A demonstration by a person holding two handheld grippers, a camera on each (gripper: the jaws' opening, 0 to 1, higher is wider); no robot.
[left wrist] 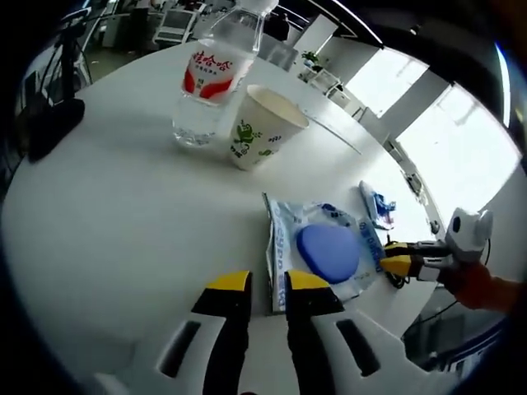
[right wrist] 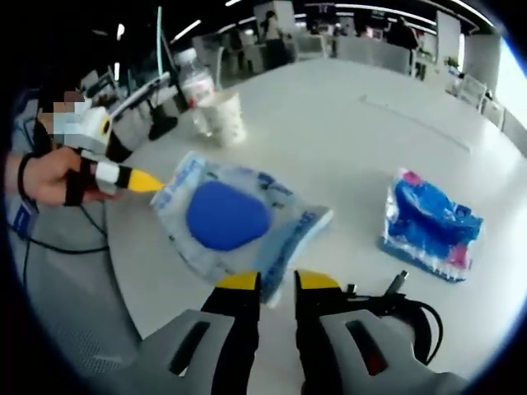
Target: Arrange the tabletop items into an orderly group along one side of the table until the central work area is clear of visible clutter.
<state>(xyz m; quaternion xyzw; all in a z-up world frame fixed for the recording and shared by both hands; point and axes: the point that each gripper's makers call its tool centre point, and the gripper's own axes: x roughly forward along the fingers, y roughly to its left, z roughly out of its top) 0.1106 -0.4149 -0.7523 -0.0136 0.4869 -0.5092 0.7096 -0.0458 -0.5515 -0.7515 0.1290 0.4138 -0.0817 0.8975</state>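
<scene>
The counter (left wrist: 123, 206) is white; on it a clear bottle (left wrist: 216, 70) bears a red-and-white label, and a white paper cup (left wrist: 262, 125) has a green print. A clear blue-lettered packet (right wrist: 239, 222) holds a solid blue pad, beside a blue-and-pink pack (right wrist: 432, 224). Both tools, left (left wrist: 268, 284) and right (right wrist: 277, 281), have yellow tips on black.

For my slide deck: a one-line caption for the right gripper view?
Both grippers pinch opposite edges of a clear pouch holding a blue pad, on a white table.
</scene>
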